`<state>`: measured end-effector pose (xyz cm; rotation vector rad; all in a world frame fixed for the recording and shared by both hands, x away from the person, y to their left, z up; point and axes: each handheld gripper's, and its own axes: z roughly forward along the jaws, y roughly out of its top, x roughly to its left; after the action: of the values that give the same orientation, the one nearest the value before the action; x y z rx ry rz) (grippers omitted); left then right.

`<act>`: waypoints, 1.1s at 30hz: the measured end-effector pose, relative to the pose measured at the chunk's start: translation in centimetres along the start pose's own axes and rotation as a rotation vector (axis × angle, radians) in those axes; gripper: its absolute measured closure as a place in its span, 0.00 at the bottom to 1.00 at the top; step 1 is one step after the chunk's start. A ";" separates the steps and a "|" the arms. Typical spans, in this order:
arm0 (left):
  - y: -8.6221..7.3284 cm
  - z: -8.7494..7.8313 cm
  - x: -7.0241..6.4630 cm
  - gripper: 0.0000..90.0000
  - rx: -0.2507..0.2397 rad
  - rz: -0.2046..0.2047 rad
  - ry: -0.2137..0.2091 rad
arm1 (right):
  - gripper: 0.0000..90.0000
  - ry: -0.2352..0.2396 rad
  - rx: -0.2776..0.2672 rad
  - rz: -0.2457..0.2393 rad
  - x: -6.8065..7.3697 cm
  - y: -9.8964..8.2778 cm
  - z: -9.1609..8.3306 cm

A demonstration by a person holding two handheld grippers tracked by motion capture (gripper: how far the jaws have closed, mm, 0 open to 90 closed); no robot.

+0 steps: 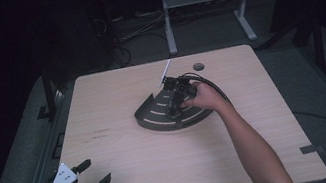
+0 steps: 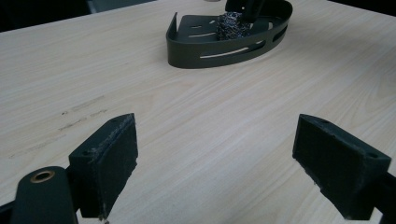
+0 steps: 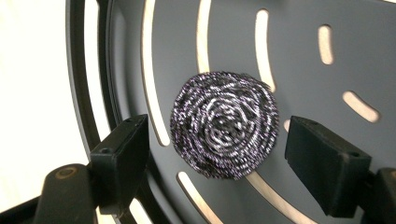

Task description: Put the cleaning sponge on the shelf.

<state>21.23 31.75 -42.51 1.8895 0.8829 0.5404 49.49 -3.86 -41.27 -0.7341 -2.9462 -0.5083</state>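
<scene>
While the left gripper [image 1: 95, 175] waits wide open near the table's [image 1: 130, 178] corner, the right gripper [image 3: 217, 149], jaws spread, hangs directly over the steel scourer [image 3: 224, 123] lying in the dark slotted tray [image 1: 155, 118].

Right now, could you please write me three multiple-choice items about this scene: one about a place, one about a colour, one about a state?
1. Where does the steel wool scourer lie?
A. in the slotted tray
B. on the bare table
C. on the floor

2. What colour is the tray?
A. white
B. red
C. dark grey

3. How do the right gripper jaws stand?
A. shut on the scourer
B. open around it
C. shut and empty

Answers: 1 A, slots show beneath it. 2 C, dark against the pale table. 3 B, gaps show on both sides.
</scene>
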 end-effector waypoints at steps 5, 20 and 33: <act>0.1 0.2 -0.1 0.15 0.002 0.009 -0.005 | 0.23 -0.001 -0.005 -0.015 0.3 -0.3 -0.6; 0.1 0.3 -0.5 0.15 0.001 0.009 -0.014 | 0.23 0.006 -0.054 -0.027 1.4 -1.9 -2.9; 0.1 0.3 -0.4 0.15 0.005 0.014 -0.010 | 0.23 0.006 -0.078 -0.022 2.0 -3.8 -4.5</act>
<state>21.23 31.27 -42.54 1.9027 0.8667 0.5370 45.90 -7.58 -37.88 -0.7068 -2.9466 -0.6296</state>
